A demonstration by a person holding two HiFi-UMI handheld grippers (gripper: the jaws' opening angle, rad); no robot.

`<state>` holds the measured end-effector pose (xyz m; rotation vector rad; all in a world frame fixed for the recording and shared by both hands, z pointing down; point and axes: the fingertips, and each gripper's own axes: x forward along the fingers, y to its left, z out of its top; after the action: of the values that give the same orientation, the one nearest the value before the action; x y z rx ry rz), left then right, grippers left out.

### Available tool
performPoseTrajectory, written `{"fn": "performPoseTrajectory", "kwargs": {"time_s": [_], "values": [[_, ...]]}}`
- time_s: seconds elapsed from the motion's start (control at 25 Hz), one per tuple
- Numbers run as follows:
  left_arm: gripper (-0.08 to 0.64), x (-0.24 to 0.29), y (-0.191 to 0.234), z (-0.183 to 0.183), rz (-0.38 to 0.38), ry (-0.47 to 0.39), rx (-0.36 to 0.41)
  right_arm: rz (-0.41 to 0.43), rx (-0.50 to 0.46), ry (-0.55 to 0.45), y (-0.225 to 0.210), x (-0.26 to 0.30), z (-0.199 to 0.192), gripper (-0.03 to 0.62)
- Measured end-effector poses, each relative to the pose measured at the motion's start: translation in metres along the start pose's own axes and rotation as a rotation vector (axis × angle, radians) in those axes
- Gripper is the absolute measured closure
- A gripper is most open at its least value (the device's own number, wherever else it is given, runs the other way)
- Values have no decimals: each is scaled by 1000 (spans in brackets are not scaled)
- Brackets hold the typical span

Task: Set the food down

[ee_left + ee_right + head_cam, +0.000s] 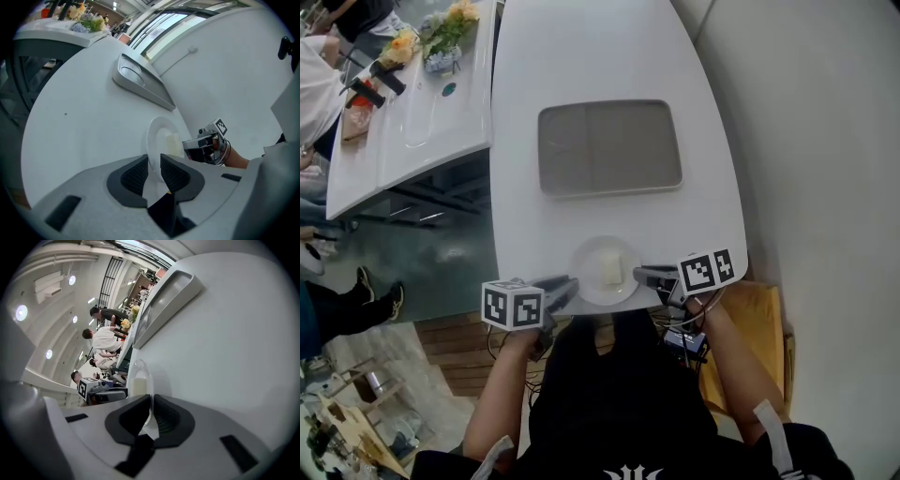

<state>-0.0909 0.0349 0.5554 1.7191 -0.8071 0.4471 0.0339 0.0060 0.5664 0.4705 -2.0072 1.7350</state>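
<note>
A small white plate with a pale yellow piece of food sits at the near edge of the white table. My left gripper is shut on the plate's left rim, and my right gripper is shut on its right rim. In the left gripper view the plate runs between the dark pads of the left gripper, with the food beyond. In the right gripper view the thin rim of the plate sits pinched in the right gripper.
A grey rectangular tray lies farther out on the table's middle. To the left stands a second white table with flowers and people around it. A gap of floor separates the tables. A white wall curves along the right.
</note>
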Motion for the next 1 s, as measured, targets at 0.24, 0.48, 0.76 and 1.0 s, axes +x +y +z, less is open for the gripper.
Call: {"fn": "performPoseTrajectory", "kwargs": {"time_s": [0.24,0.48,0.76,1.0], "values": [[509,5,-14,38,-26,-8,57,83,56,-80,11,-26,41,575],[509,15,-29,105,-37,-37,123,81,40,-163,14,-51,105,577],[509,41,-31,183,-4,-53,188,40,-11,-223,-4,-63,180,575],[509,57,-16,234,35,-48,208,-3,-56,-225,-11,-59,236,575]]}}
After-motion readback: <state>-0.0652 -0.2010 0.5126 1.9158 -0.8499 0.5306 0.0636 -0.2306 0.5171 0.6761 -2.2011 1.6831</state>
